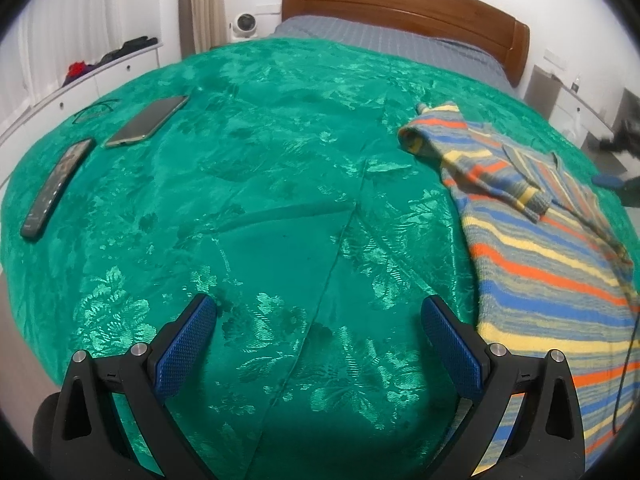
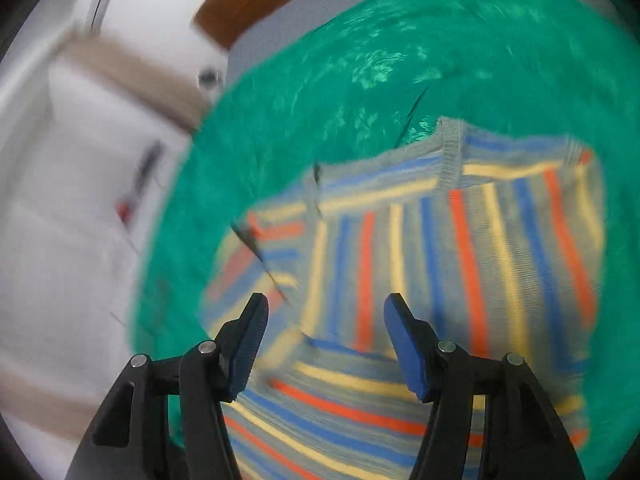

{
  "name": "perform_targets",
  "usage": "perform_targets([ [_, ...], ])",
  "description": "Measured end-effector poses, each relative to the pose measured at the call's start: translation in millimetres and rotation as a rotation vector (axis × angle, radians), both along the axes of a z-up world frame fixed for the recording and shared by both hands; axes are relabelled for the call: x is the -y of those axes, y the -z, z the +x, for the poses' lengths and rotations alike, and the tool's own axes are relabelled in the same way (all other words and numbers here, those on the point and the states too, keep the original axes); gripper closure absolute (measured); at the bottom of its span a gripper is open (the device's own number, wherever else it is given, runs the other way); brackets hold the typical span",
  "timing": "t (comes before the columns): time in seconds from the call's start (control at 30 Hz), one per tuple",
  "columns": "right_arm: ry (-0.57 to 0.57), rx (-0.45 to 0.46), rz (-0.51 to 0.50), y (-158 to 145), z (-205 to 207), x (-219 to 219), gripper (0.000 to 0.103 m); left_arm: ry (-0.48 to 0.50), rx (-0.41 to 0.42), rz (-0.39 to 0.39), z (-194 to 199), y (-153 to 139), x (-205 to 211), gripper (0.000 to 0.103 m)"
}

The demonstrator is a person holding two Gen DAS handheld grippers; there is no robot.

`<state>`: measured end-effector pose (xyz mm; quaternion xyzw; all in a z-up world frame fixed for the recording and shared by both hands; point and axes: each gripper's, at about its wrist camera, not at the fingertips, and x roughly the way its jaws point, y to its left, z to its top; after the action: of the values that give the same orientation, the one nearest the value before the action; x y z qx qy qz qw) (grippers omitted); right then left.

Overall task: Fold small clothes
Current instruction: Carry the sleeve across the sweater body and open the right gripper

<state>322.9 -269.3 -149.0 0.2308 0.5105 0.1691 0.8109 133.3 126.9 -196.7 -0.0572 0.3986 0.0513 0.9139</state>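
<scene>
A small knitted sweater (image 1: 532, 248) with blue, yellow, orange and grey stripes lies on the green bedspread (image 1: 280, 184), at the right of the left wrist view, one sleeve folded across its body. My left gripper (image 1: 318, 312) hovers open over bare bedspread to the left of the sweater, with nothing between its fingers. In the blurred right wrist view the sweater (image 2: 460, 248) fills the middle, partly folded. My right gripper (image 2: 325, 314) is above it, jaws apart, with no cloth pinched between the blue pads.
A phone (image 1: 146, 122), a dark remote (image 1: 56, 188) and a thin cord (image 1: 94, 109) lie on the bedspread's far left. A wooden headboard (image 1: 404, 12) stands at the back. White drawers (image 1: 80, 80) line the left wall.
</scene>
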Motion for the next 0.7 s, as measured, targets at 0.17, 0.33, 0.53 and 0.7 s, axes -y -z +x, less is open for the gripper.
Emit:
perform_targets([
  [0.17,-0.202,0.092,-0.322,5,-22,-43,0.042,0.013,0.001,0.014,-2,1,5,0.0],
  [0.33,-0.399,0.17,-0.464,13,-11,-106,0.044,0.026,-0.003,0.069,-2,4,14,0.0],
  [0.53,-0.279,-0.031,-0.492,61,26,-113,0.098,0.023,-0.014,0.078,0,6,11,0.0],
  [0.7,-0.114,0.047,-0.391,8,5,-33,0.098,0.024,-0.013,0.067,1,6,8,0.0],
])
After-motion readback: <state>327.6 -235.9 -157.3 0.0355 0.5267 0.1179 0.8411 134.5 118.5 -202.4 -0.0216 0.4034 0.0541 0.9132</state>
